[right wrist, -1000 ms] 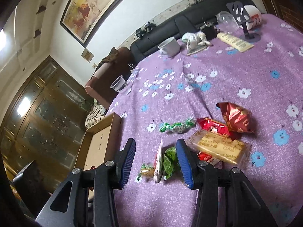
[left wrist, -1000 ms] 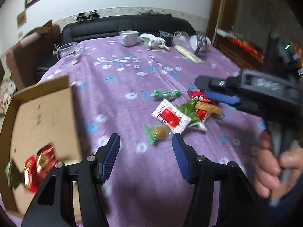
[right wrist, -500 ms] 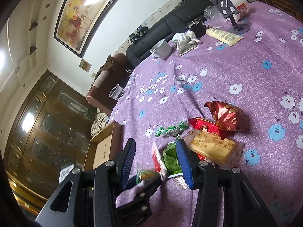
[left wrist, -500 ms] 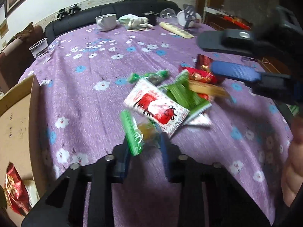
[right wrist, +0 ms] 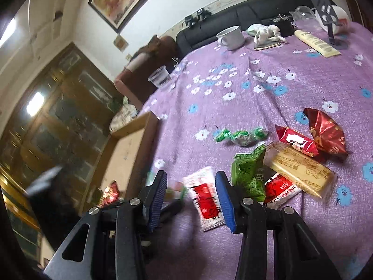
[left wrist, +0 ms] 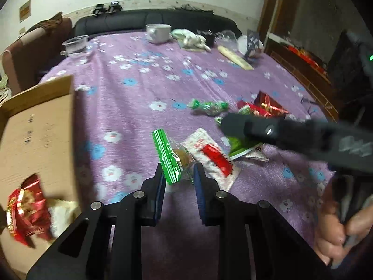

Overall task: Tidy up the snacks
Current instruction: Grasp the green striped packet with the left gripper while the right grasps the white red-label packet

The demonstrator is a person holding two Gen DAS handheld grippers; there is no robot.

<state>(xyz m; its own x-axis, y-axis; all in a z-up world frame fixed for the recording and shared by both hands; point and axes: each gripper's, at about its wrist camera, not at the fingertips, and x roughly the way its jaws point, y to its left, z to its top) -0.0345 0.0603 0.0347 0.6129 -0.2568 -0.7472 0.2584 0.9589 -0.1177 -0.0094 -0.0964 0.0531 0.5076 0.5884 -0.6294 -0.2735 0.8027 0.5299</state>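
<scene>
left gripper (left wrist: 178,175) clamps green snack (left wrist: 173,159) | right gripper (right wrist: 191,184) wide over white packet (right wrist: 205,198) | box (left wrist: 35,128) at left

Surface and material findings: table, carton, wrappers, gripper pads.

The tablecloth (right wrist: 291,93) is matt woven purple cloth with a printed flower pattern. The box (left wrist: 39,126), at 9 o'clock in the left wrist view, is matt brown cardboard. The red pouch (right wrist: 326,133) is glossy crinkled foil; the biscuit pack (right wrist: 300,170) is clear shiny plastic film. The left gripper (left wrist: 179,177) has ribbed blue pads (left wrist: 199,182) on matt black plastic. The mug (right wrist: 230,37) is smooth, white and glazed.
</scene>
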